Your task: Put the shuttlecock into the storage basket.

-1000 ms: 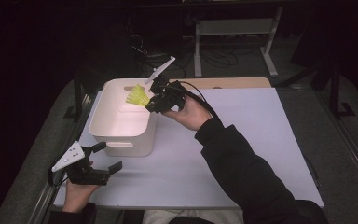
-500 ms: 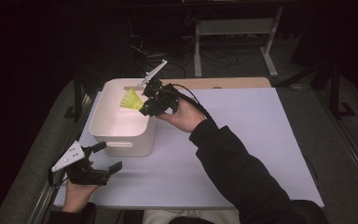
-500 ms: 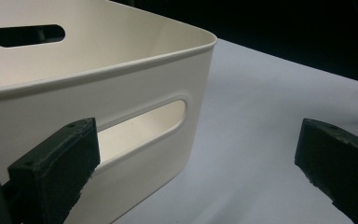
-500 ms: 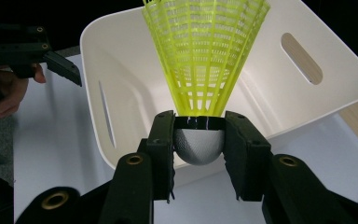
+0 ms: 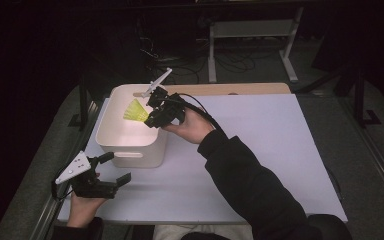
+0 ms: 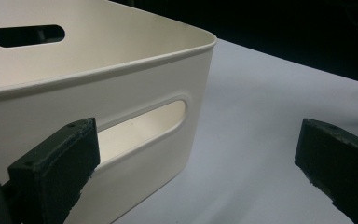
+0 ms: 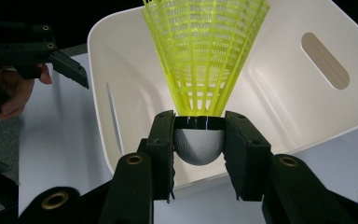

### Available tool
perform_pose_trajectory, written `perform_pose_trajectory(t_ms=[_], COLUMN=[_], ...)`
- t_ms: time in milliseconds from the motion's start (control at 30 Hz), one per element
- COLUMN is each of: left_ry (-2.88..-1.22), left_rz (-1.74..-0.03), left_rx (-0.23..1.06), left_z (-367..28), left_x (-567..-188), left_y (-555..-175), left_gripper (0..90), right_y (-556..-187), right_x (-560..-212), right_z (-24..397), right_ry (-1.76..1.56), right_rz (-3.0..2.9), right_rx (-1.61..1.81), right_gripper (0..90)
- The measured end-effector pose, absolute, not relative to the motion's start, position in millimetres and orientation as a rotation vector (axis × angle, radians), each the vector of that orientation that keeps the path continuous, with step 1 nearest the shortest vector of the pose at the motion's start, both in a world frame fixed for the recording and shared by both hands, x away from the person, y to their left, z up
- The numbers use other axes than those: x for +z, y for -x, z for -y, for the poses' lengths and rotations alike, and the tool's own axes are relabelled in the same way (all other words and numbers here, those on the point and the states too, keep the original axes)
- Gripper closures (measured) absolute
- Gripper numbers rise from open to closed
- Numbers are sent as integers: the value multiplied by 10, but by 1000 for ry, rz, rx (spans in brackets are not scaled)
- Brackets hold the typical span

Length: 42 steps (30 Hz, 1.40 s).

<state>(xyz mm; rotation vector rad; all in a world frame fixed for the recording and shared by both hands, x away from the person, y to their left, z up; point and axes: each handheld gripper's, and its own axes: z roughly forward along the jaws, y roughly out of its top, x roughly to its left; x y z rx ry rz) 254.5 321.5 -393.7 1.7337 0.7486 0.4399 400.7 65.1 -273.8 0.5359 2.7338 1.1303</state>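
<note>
Above white bin (image 5: 130, 150), shuttlecock (image 7: 199, 149) between right tongs (image 7: 199, 154).

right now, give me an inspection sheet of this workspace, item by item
surface: white table top, wooden strip along its far edge.
job's things: yellow shuttlecock clamped by its grey cork head, above the open white bin; bin floor bare where visible.
clutter: nothing seen.
grippers: right gripper shut on the shuttlecock over the bin's rim; left gripper open, holding nothing, facing the bin's handle slot.
cables: black cable trailing from the right gripper; more on the floor behind.
surroundings: dark room, white metal stand beyond the table.
</note>
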Motion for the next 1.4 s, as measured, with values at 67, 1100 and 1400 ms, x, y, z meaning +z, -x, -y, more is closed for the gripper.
perform_pose_trajectory(t_ms=[67,1100,1400], left_ry=[-1734,-1733,-1733], left_rz=[-748,-746,-745], left_rx=[439,436,436], left_z=[-3214,-3214,-3215], left_x=[-3937,-3936,-3936], left_y=[-2544,-2543,-2543], left_gripper=[0,0,0], right_y=[-4009,-4049,-4067], right_x=[-2763,-3008,-3088], right_z=[-680,-884,-907], right_ry=[-533,-505,-514], right_rz=[-2743,-2825,-2844], right_rx=[1125,1082,1067], right_gripper=[634,634,634])
